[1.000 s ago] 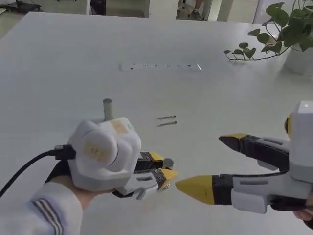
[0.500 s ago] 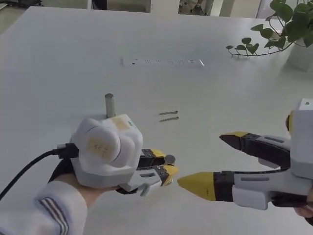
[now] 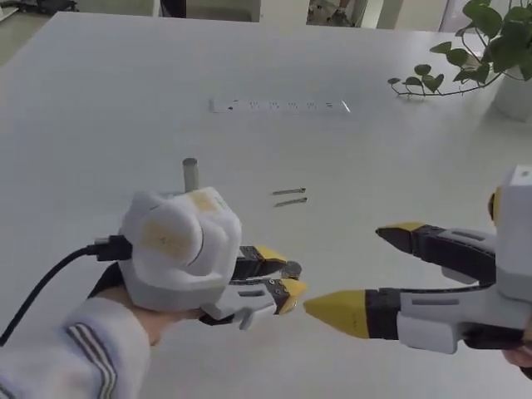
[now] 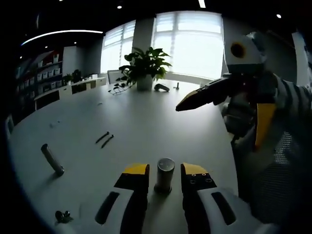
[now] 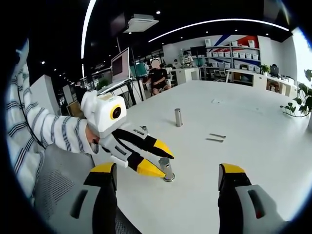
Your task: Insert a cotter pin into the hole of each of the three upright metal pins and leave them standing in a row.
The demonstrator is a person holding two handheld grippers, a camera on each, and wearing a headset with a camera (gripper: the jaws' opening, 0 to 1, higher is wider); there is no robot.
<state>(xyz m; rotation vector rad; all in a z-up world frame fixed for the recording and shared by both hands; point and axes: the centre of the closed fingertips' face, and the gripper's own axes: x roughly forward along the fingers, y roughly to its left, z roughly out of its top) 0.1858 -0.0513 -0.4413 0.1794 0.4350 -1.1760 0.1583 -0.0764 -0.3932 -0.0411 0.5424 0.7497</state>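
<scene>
Head view has my left gripper (image 3: pixel 284 272) low over the table (image 3: pixel 125 100), its yellow tips on either side of a pin (image 3: pixel 289 268) whose round top peeks out between them. Left gripper view gives the closer look: that pin stands upright between the jaws with a thin dark line on each side. I cannot tell whether the pads press on it or merely flank it. Right gripper view shows the pin's foot resting on the table, with the left tips partly in front of it, and my striped sleeve (image 5: pixel 48 131) behind.

My right gripper (image 3: pixel 342 270) hangs just to the right, jaws spread wide and holding nothing. Its lower yellow tip is near the left tips but apart from them.

A second pin (image 3: pixel 189 174) stands upright beyond the left gripper's body. Two cotter pins (image 3: pixel 288 192) lie flat side by side to its right, well apart from both grippers. Left gripper view also catches a small metal piece (image 4: pixel 61 216) at its lower left, too small to name. Farther back in the head view are a power strip (image 3: pixel 278 105) and a plant (image 3: pixel 490 41).
</scene>
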